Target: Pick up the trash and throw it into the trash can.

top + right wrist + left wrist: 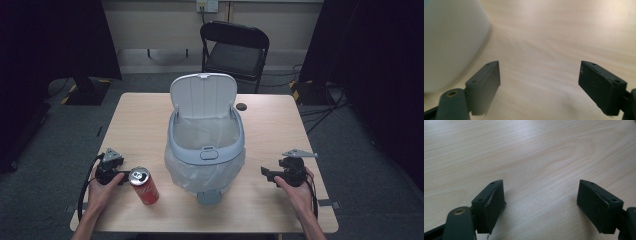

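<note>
A pale grey pedal bin (176,142) stands in the middle of the wooden table (272,125), its lid (202,95) tipped up and a clear liner bag (200,175) draped over its sides. A red drink can (145,186) stands upright at the front left. My left gripper (114,169) rests just left of the can; its jaws (540,187) stand open over bare wood. My right gripper (267,174) sits low at the front right, aimed toward the bin. Its jaws (539,67) are open with nothing between them, and the bin's white side (449,37) looms blurred to their left.
The bin's foot pedal (209,197) juts toward the table's front edge. A black folding chair (235,50) stands behind the table. A small dark hole (241,106) marks the tabletop at the back right. Bare wood lies either side of the bin.
</note>
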Motion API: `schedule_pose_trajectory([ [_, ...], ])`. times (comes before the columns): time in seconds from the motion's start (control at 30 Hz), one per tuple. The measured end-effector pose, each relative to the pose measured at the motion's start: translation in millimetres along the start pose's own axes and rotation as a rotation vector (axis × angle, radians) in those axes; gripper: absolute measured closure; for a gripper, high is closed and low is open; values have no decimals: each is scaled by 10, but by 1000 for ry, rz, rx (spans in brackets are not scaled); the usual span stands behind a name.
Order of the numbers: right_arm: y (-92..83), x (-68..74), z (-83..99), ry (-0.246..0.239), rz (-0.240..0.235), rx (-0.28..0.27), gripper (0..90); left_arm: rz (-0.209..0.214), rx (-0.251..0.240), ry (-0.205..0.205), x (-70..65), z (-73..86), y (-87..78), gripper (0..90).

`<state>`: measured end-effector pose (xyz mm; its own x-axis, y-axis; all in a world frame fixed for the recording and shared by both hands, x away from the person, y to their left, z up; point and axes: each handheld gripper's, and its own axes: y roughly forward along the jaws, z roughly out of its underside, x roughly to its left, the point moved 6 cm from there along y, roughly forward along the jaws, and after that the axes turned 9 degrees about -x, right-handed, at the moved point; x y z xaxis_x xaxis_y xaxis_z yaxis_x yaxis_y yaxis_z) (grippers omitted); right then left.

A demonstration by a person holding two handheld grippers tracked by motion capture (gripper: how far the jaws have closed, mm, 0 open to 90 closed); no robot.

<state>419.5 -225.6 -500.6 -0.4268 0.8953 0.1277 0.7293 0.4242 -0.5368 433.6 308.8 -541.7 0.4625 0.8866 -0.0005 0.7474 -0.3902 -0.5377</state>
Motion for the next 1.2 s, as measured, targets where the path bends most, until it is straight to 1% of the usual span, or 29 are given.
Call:
schedule_pose_trajectory([
  [0.03,33,-34,63,-11,24,21,162,-2,0,-2,-1,2,-4,219],
  [0.07,47,-52,87,-20,34,25,159,-5,0,-7,-1,6,-10,221],
  [0.1,63,-72,114,-30,47,31,157,-4,2,1,6,10,-20,224],
  [0.13,78,-91,146,-35,64,41,158,-6,-3,-11,1,13,-25,227],
  [0.17,103,-104,195,-30,75,58,154,-8,-3,-18,0,14,-33,235],
  [0.2,138,-121,259,-24,73,81,157,-4,-2,-10,11,14,-48,241],
  [0.23,138,-121,259,-24,73,81,157,2,-7,-15,8,13,-56,241],
  [0.27,148,-128,277,-29,81,88,156,-3,-17,-14,13,6,-72,241],
  [0.3,157,-138,294,-43,100,87,156,-6,-27,-29,13,-1,-85,241],
  [0.37,161,-149,303,-60,124,82,158,9,-41,-59,12,-19,-116,240],
  [0.4,166,-157,309,-73,132,74,153,11,-44,-62,12,-26,-129,240],
  [0.43,168,-160,314,-75,138,65,147,7,-48,-63,9,-34,-145,241],
  [0.5,165,-163,331,-85,132,42,147,-3,-50,-51,0,-56,-192,244],
  [0.57,160,-165,352,-88,131,8,147,7,-67,-53,-18,-86,-238,259],
  [0.63,160,-165,351,-88,131,8,146,11,-80,-70,-40,-119,-281,252],
  [0.73,159,-165,352,-88,131,8,147,33,-102,-79,-88,-181,-339,230],
  [0.77,159,-165,352,-88,131,8,147,39,-104,-74,-93,-190,-352,230],
  [0.8,159,-165,352,-88,131,8,147,46,-100,-79,-108,-195,-363,230],
  [0.83,160,-165,352,-88,131,7,147,47,-89,-74,-116,-190,-375,230],
  [0.87,160,-165,352,-88,131,7,147,57,-88,-73,-127,-184,-392,232],
  [0.97,159,-165,352,-88,131,7,147,66,-75,-67,-141,-157,-442,234],
  [1.03,159,-165,352,-88,131,7,147,81,-67,-61,-163,-112,-485,233],
  [1.07,159,-165,352,-89,131,7,147,85,-58,-48,-170,-86,-508,233],
  [1.2,158,-165,352,-88,130,8,147,102,-51,-52,-178,24,-586,233],
])
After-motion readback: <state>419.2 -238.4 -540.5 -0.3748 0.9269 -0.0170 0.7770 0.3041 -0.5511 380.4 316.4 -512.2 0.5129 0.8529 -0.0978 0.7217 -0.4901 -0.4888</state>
